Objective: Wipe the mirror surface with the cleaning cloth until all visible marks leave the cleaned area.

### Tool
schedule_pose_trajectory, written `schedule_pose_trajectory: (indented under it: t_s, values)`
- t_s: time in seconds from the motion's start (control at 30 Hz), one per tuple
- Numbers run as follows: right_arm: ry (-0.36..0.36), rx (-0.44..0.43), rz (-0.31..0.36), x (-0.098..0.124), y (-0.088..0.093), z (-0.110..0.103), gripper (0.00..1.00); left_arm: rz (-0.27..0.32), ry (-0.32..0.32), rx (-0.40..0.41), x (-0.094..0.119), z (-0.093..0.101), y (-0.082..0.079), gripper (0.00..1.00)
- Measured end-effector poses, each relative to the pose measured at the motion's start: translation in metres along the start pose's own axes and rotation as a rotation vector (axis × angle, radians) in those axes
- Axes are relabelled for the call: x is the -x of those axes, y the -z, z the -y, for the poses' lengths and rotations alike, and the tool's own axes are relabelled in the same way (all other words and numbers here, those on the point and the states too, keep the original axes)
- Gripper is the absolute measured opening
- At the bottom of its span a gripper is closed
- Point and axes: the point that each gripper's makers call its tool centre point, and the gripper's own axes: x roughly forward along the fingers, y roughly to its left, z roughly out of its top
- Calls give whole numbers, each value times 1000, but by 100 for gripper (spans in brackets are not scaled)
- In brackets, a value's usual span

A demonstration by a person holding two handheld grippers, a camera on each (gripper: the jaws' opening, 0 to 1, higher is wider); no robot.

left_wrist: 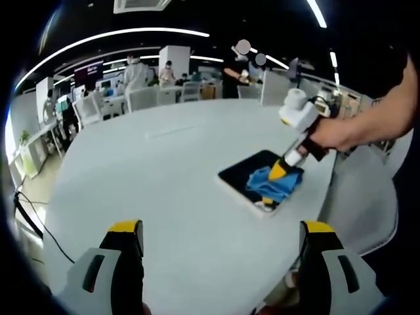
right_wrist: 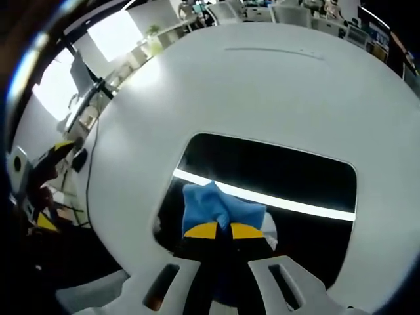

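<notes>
A dark rectangular mirror [left_wrist: 252, 169] [right_wrist: 282, 170] with a white edge lies flat on the white table near its right side. A blue cleaning cloth [left_wrist: 270, 184] [right_wrist: 203, 205] rests on the mirror's near end. My right gripper [left_wrist: 278, 172] [right_wrist: 218, 230], held by a hand coming in from the right, is shut on the blue cloth and presses it onto the glass. My left gripper [left_wrist: 220, 236] hovers open over bare table, well short of the mirror, with nothing between its yellow-tipped fingers [left_wrist: 125, 230]. A bright ceiling-light streak reflects across the mirror.
The large white round table [left_wrist: 151, 177] [right_wrist: 275, 85] has its edge just right of the mirror. Black cables [left_wrist: 29, 220] hang at its left side. White chairs [left_wrist: 141, 98] and several people stand beyond the far edge.
</notes>
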Motion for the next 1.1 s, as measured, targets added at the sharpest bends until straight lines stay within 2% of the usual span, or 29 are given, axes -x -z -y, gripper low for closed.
schedule_pose_trajectory:
  t_s: [0.5, 0.77, 1.1]
  values:
    - [-15, -5, -7, 6, 16, -6, 0, 1, 3, 4, -4, 4, 1, 99]
    - [-36, -35, -23, 10, 26, -11, 0, 1, 5, 5, -5, 5, 0, 99]
    - [-53, -40, -42, 12, 32, -16, 0, 1, 5, 8, -7, 8, 0, 99]
